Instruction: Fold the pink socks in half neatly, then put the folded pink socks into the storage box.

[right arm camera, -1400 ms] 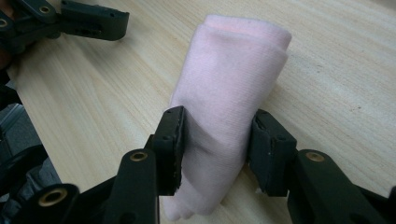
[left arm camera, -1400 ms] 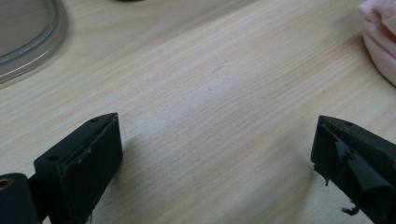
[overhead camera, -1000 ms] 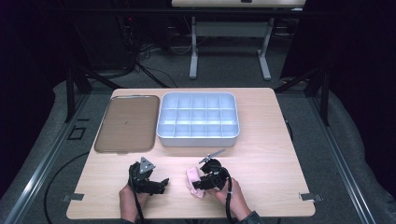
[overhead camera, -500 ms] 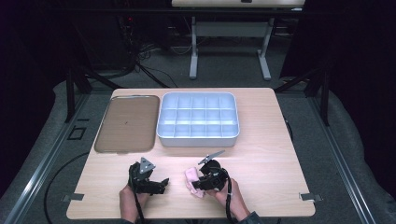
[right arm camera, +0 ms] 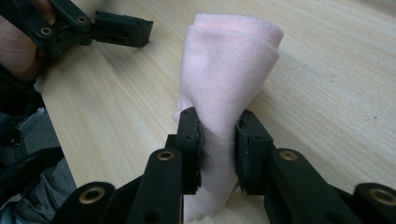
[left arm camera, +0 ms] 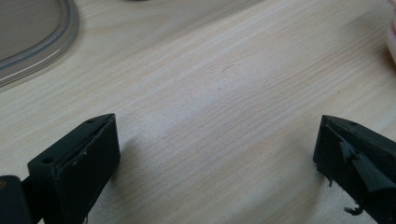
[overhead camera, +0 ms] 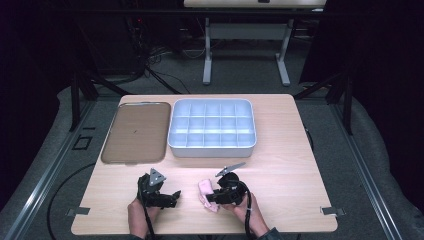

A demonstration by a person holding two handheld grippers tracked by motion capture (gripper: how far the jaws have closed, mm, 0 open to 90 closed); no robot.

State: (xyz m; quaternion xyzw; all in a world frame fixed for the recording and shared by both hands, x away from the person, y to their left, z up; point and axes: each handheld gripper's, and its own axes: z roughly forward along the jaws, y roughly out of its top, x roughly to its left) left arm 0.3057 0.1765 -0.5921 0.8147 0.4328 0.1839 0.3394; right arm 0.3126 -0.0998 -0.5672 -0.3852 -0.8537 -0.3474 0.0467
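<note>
Far left on the light wooden tabletop (overhead camera: pixel 280 165) lies a flat brown rounded-corner plastic lid (overhead camera: pixel 135 132), its translucent rim also at the upper left of the left gripper view (left arm camera: pixel 42 51). Just beside it to the right stands a pale blue-white plastic organiser box with a grid of small compartments (overhead camera: pixel 212 127); the two look close, touching or not I cannot tell. Near the front edge, the left black two-jaw gripper (overhead camera: pixel 170 196) sits in the person's left hand (overhead camera: pixel 137 216), grey three-cornered plate on top, jaws pointing right toward the cloth. In the left gripper view its jaws stand wide apart with bare wood between them, nothing held; left gripper (left arm camera: pixel 215 158). To its right, near but apart, is the soft pink folded cloth (overhead camera: pixel 207 194), low on the table in front of the box and well apart from it. The right black two-jaw gripper (overhead camera: pixel 214 196), in the person's right hand (overhead camera: pixel 247 210), points left and meets the cloth. In the right gripper view the jaws have just been closing and now pinch the pink cloth (right arm camera: pixel 224 93) narrow between the pads; right gripper (right arm camera: pixel 218 140). The cloth stands up as a folded bundle above the pads, folded edge on top. The left gripper shows upper left there (right arm camera: pixel 126 28), apart from the cloth.
</note>
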